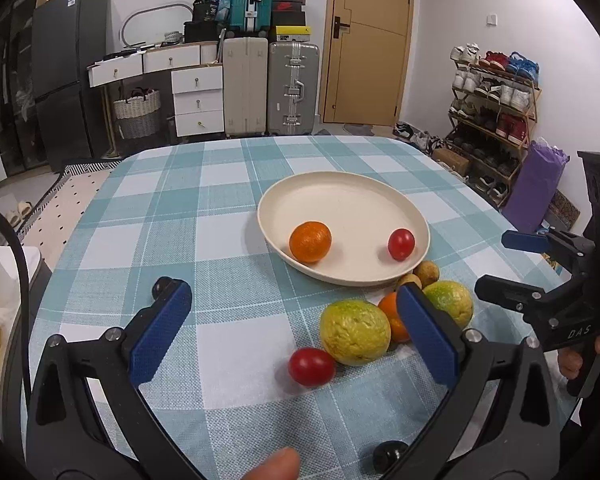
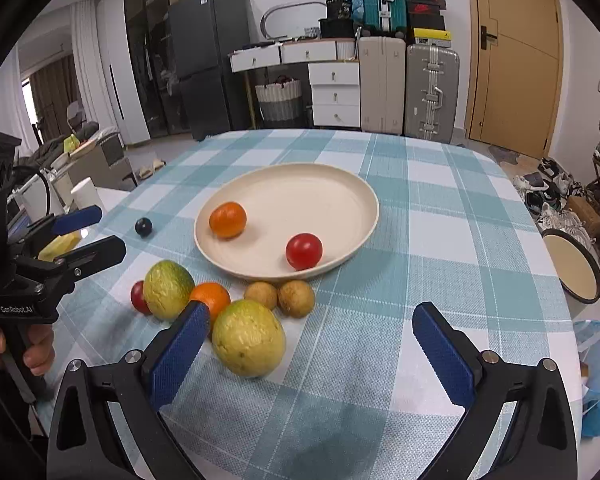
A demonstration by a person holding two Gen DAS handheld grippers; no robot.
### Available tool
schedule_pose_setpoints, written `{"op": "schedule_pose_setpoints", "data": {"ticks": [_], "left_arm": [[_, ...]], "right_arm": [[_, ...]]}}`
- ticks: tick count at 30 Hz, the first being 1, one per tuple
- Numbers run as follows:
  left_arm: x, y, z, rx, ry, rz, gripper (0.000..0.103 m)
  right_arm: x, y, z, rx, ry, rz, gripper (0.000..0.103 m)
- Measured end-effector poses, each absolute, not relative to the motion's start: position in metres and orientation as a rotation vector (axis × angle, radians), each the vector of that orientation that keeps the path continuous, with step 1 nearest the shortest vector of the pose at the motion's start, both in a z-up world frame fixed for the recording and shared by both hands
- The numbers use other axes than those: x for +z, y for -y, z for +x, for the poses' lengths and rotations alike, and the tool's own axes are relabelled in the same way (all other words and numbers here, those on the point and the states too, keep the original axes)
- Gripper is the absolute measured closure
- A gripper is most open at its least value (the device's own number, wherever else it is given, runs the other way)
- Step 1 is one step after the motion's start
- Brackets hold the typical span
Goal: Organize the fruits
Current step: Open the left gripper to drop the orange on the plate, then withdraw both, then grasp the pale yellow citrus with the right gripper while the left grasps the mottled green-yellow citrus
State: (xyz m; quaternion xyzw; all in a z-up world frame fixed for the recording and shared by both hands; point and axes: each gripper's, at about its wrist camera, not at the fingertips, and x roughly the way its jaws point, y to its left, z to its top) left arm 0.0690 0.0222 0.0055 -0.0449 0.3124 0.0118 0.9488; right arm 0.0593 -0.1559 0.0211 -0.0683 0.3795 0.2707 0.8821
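Observation:
A cream plate (image 1: 340,192) (image 2: 324,184) holds an orange (image 1: 310,241) (image 2: 227,219) and a cherry tomato (image 1: 401,244) (image 2: 303,251). On the cloth in front of it lie two yellow-green fruits (image 1: 355,332) (image 2: 248,337), (image 1: 452,300) (image 2: 167,289), another orange (image 1: 392,314) (image 2: 211,296), a tomato (image 1: 311,366) (image 2: 139,297) and two small brown fruits (image 1: 427,273) (image 2: 296,298), (image 2: 261,295). A dark berry (image 2: 143,227) (image 1: 389,455) lies apart. My left gripper (image 1: 296,332) is open and empty above the tomato. My right gripper (image 2: 308,344) is open and empty near the closest yellow-green fruit.
The table has a teal checked cloth (image 1: 220,208) (image 2: 440,240). A round stool (image 2: 572,268) and a blue bag (image 2: 598,376) stand by its right edge. Suitcases (image 1: 276,88), drawers and a shoe rack (image 1: 492,120) stand beyond the table.

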Motion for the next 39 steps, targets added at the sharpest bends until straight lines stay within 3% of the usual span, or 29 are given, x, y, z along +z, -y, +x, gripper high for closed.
{"op": "schedule_pose_setpoints", "data": {"ticks": [15,19,39], "left_arm": [[-0.010,-0.008,0.077,-0.023,-0.693,-0.061,0.001],[-0.014,-0.008,0.079,-0.027,-0.710,-0.070,0.001],[-0.027,-0.006,0.088,-0.032,-0.746,-0.063,0.001]], "right_arm": [[0.000,0.146,0.059,0.664,-0.895,-0.098,0.002],[-0.008,0.143,0.062,0.690,-0.942,-0.085,0.020],[-0.020,0.132,0.061,0.785,-0.979,-0.044,0.042]]}}
